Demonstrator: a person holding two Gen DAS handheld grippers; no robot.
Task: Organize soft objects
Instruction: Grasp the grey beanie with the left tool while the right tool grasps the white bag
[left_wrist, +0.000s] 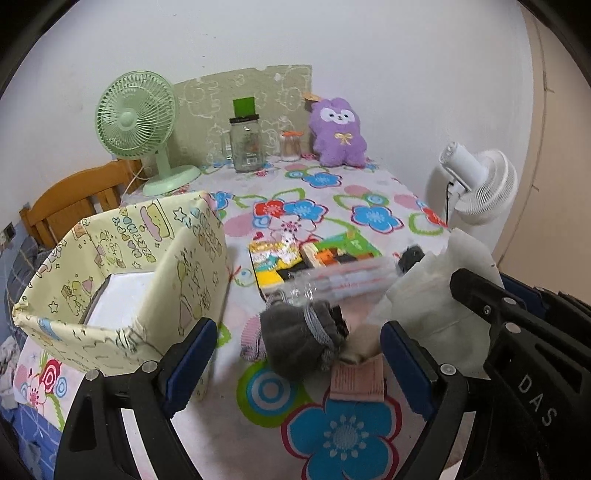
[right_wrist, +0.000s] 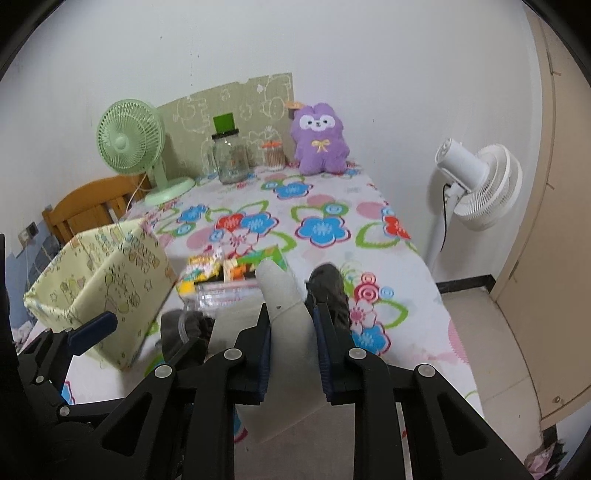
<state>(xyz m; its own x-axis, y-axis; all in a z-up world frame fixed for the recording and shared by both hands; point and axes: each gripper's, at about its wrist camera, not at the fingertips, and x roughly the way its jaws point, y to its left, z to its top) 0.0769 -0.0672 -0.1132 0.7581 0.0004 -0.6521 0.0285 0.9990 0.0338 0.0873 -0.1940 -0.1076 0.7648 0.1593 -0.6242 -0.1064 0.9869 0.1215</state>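
Note:
My left gripper (left_wrist: 297, 354) is open and empty above a grey rolled sock (left_wrist: 299, 338) and a pink sock (left_wrist: 356, 378) on the flowered tablecloth (left_wrist: 343, 435). My right gripper (right_wrist: 291, 321) is shut on a white sock (right_wrist: 282, 306), held above the table; it shows at the right of the left wrist view (left_wrist: 436, 295). A dark sock (right_wrist: 328, 286) lies just past it. A pale yellow fabric bin (left_wrist: 122, 280) stands at the left, with a white item (left_wrist: 125, 299) inside. A purple plush (left_wrist: 338, 131) sits at the far end.
A clear plastic case (left_wrist: 332, 280) lies over colourful packets (left_wrist: 288, 254) mid-table. A green desk fan (left_wrist: 136, 122), a glass jar (left_wrist: 246, 144) and a small jar (left_wrist: 290, 146) stand at the back. A white floor fan (right_wrist: 476, 184) stands right of the table; a wooden chair (left_wrist: 74, 206) left.

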